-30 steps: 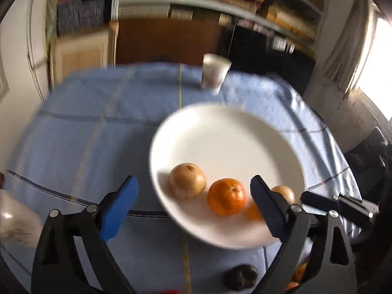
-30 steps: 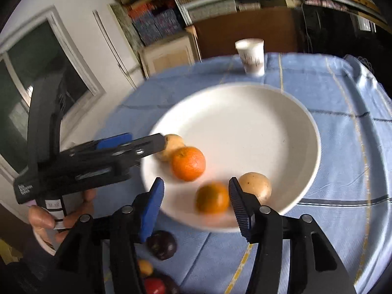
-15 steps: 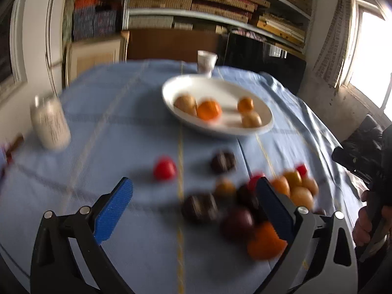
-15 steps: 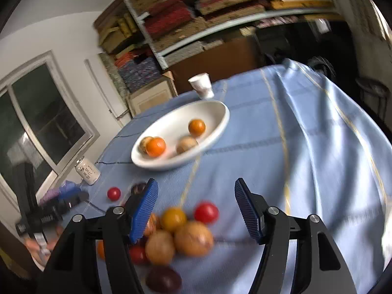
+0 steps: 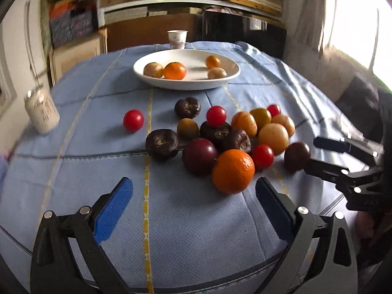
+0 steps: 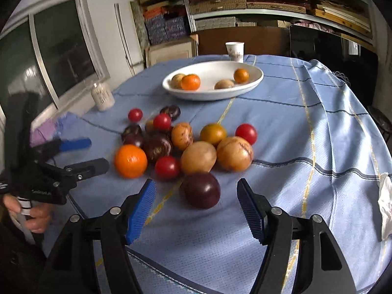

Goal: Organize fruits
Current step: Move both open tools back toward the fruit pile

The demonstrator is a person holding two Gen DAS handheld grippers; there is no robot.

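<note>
Left gripper: jaws spread wide with nothing between the blue pads; it hangs over bare cloth at the near edge of the table, and the orange lies just past its right pad, at about 1 o'clock from the gap.
Right gripper: jaws about half apart and opening; a dark purple plum sits on the cloth in the gap between the pads, and neither pad touches it.
Fruit pile: loose on the blue tablecloth, in the near half of the table, at 6 o'clock from the plate.
Orange: nearest fruit to the left gripper, on the near edge of the pile, touching a dark purple fruit at its 10 o'clock.
Cherry tomatoes: one lone tomato lies apart at 9 o'clock from the pile; others are mixed in among the dark and tan fruits.
White plate: at 12 o'clock beyond the pile; it holds two oranges and two tan fruits.
Paper cup: upright behind the plate, at the far edge of the table.
Can: at 9 o'clock near the table's left edge; it looks tilted, perhaps from the lens.
Person's hand: seen from the right wrist at 8 o'clock, gripping the handle of the left gripper.
</note>
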